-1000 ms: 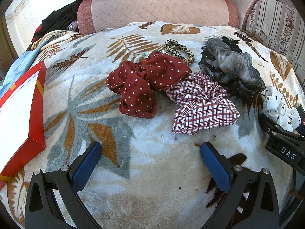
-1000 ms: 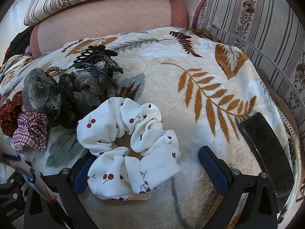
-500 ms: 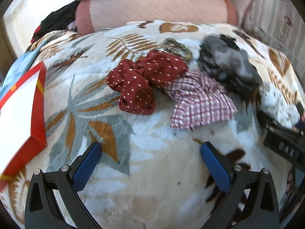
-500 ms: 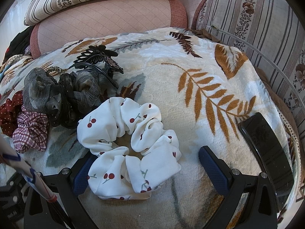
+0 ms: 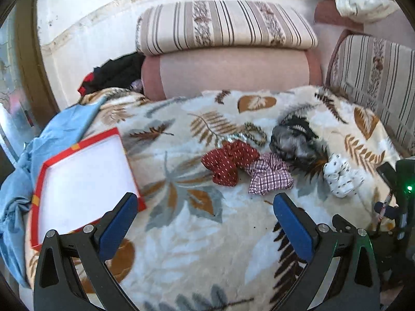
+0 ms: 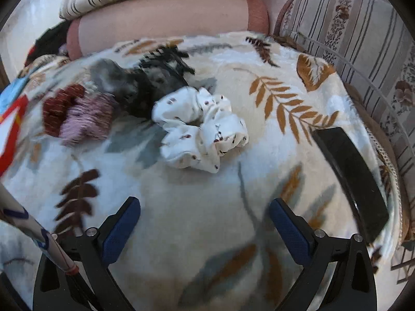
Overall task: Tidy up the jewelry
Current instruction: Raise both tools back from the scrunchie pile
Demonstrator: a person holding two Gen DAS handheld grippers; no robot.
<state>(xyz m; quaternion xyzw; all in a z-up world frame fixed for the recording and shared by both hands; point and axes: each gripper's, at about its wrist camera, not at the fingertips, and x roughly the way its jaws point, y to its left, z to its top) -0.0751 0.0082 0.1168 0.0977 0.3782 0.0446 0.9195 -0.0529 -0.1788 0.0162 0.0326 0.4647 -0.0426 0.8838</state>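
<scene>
A: What is seen from the left wrist?

B: The left gripper (image 5: 205,223) is held spread above a leaf-patterned blanket (image 5: 181,246), with nothing between its blue pads. A red-rimmed box (image 5: 80,178) with a white inside is seen at the near left, lying partly on blue cloth (image 5: 15,181).

A: Where are the hair pieces placed?

B: They are gathered in a cluster to the right of the box, well apart from it. A red dotted scrunchie (image 5: 228,163) is laid touching a checked scrunchie (image 5: 269,175) on its right. A thin striped tie (image 5: 255,133) is seen just beyond the red one. A grey-black heap (image 5: 293,142) is found farther right, and a white scrunchie (image 5: 341,178) lies at the near right end of the row.

A: And from the right wrist?

B: The right gripper (image 6: 205,226) is likewise held spread and empty, short of the white scrunchie (image 6: 199,127), which is not touched. The grey-black heap (image 6: 140,85) is pressed against the white scrunchie's far left side; a black claw clip (image 6: 166,57) is shown on top, blurred. A black phone (image 6: 350,176) is laid near the blanket's right edge. A patterned stick (image 6: 39,238) is seen at the near left.

A: What is shown behind?

B: Striped cushions (image 5: 223,26) are stacked on a pink bolster (image 5: 228,73).
</scene>
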